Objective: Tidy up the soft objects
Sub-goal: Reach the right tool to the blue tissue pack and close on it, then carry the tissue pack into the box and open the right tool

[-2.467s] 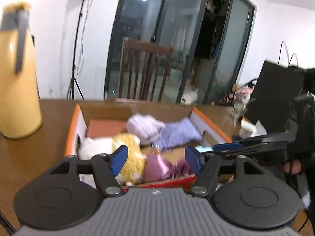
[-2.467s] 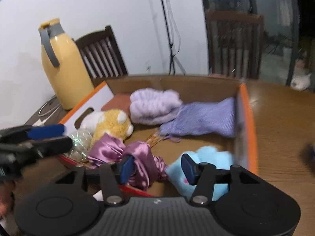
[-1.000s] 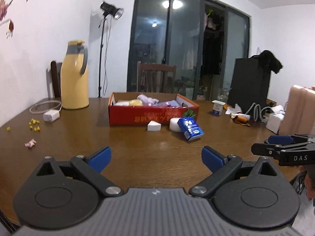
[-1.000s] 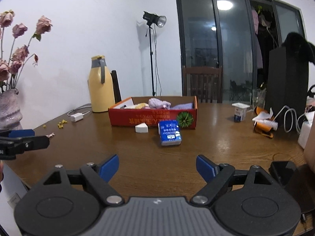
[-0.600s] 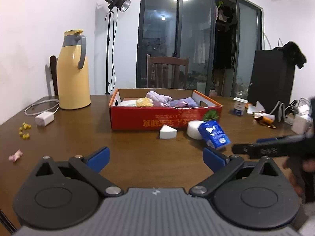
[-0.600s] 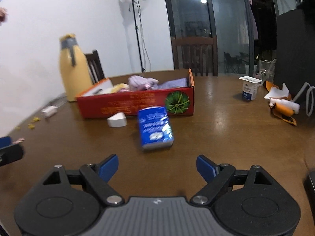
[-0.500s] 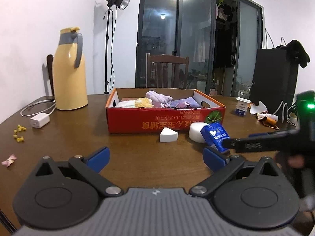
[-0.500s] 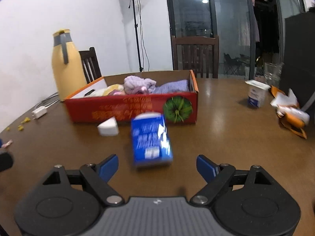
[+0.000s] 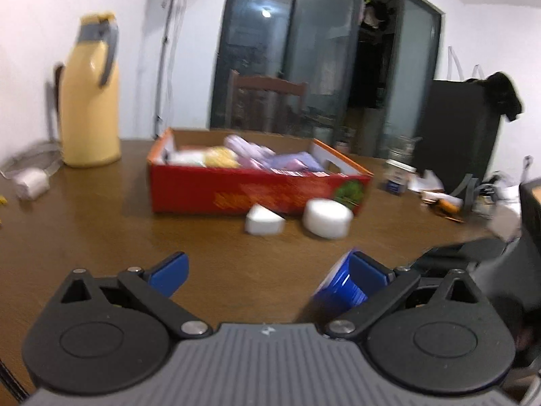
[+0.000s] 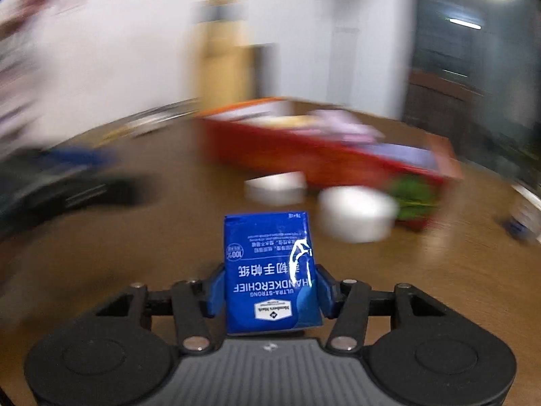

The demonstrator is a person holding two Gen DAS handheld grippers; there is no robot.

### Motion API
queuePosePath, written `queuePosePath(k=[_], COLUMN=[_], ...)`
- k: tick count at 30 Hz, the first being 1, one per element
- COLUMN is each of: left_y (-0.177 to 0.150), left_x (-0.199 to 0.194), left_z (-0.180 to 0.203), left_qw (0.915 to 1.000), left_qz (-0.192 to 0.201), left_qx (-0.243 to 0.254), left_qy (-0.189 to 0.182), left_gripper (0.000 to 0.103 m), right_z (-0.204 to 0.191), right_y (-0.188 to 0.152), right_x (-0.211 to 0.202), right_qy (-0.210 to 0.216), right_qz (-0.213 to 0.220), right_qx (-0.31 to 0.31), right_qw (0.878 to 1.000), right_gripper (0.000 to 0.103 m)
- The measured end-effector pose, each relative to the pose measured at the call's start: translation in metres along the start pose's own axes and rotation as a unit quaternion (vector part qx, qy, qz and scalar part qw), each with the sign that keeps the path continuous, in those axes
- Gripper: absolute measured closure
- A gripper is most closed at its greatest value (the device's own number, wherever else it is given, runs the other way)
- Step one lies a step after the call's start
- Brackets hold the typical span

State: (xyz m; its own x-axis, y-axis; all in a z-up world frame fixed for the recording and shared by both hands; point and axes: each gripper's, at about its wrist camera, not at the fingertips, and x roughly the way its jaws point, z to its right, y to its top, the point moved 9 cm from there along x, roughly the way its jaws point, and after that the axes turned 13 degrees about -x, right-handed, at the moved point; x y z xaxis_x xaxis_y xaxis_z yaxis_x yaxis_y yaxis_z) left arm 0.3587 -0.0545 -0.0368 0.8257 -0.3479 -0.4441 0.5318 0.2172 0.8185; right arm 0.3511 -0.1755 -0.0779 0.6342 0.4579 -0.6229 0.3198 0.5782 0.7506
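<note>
My right gripper [image 10: 270, 291] is shut on a blue handkerchief pack [image 10: 270, 270] and holds it above the brown table [image 10: 135, 253]. The pack also shows in the left wrist view [image 9: 341, 284], beside my left gripper's right finger. My left gripper [image 9: 267, 270] is open and empty over the table. A red box [image 9: 236, 189] holds several soft things: white, yellow and purple plush and cloth. A white wedge sponge [image 9: 263, 221] and a white round sponge [image 9: 326, 218] lie in front of the box. Both show blurred in the right wrist view.
A yellow thermos jug [image 9: 89, 101] stands at the back left, with a white charger [image 9: 32, 182] near it. A wooden chair [image 9: 267, 105] is behind the box. Small cartons and clutter [image 9: 436, 196] lie at the right, by a black bag [image 9: 460, 132].
My right gripper has closed on the blue pack and lifted it off the table, swinging left. My left gripper has moved closer to the box.
</note>
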Motion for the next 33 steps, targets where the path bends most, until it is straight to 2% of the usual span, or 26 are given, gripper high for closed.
queuePosePath(k=[1,3,5,7,10,11,12,14,16,17,20,28,29,33], left_y=[-0.004,-0.013,-0.022,-0.029,-0.035,-0.036,-0.038,-0.04,-0.044,-0.047,-0.054,-0.043,-0.044,-0.045], left_x=[0.0,0.003,0.003,0.004,0.008,0.011,0.013,0.018,0.022,0.024,0.022,0.035,0.039,0.04], left_z=[0.001,0.002,0.003,0.007,0.009,0.01,0.011,0.015,0.021,0.024,0.032,0.029,0.029,0.028], left_qw=[1.0,0.9998,0.9995,0.9986,0.9968,0.9959,0.995,0.9925,0.9887,0.987,0.9847,0.9837,0.9828,0.9826], left_qz=[-0.007,-0.017,-0.028,-0.041,-0.056,-0.063,-0.068,-0.08,-0.097,-0.106,-0.117,-0.112,-0.118,-0.116], left_qx=[-0.005,-0.011,-0.015,-0.019,-0.032,-0.04,-0.047,-0.062,-0.075,-0.081,-0.082,-0.106,-0.11,-0.117], left_qy=[-0.004,-0.003,-0.007,-0.025,-0.047,-0.051,-0.056,-0.069,-0.086,-0.091,-0.1,-0.092,-0.09,-0.086], left_gripper=[0.0,0.001,0.004,0.018,0.032,0.034,0.037,0.044,0.058,0.06,0.062,0.063,0.066,0.072], right_z=[-0.01,-0.017,-0.015,-0.006,0.015,0.022,0.028,0.042,0.045,0.046,0.047,0.053,0.051,0.047], right_y=[-0.002,-0.006,-0.012,-0.018,-0.028,-0.032,-0.036,-0.044,-0.051,-0.052,-0.053,-0.05,-0.048,-0.045], right_x=[-0.002,-0.006,-0.011,-0.02,-0.039,-0.042,-0.044,-0.046,-0.045,-0.043,-0.04,-0.026,-0.025,-0.028], right_qy=[0.004,-0.038,-0.078,-0.096,-0.107,-0.102,-0.09,-0.068,-0.063,-0.061,-0.059,-0.035,-0.028,-0.036], right_qz=[0.002,0.006,0.005,0.001,0.012,0.016,0.019,0.033,0.042,0.046,0.062,0.073,0.076,0.072], right_qx=[-0.014,-0.038,-0.047,-0.019,0.069,0.104,0.143,0.226,0.266,0.28,0.302,0.333,0.334,0.322], right_qw=[1.0,0.999,0.996,0.995,0.992,0.989,0.985,0.971,0.961,0.957,0.95,0.939,0.939,0.943], right_gripper=[0.044,0.018,0.015,0.016,0.019,0.026,0.039,0.051,0.056,0.059,0.064,0.067,0.074,0.078])
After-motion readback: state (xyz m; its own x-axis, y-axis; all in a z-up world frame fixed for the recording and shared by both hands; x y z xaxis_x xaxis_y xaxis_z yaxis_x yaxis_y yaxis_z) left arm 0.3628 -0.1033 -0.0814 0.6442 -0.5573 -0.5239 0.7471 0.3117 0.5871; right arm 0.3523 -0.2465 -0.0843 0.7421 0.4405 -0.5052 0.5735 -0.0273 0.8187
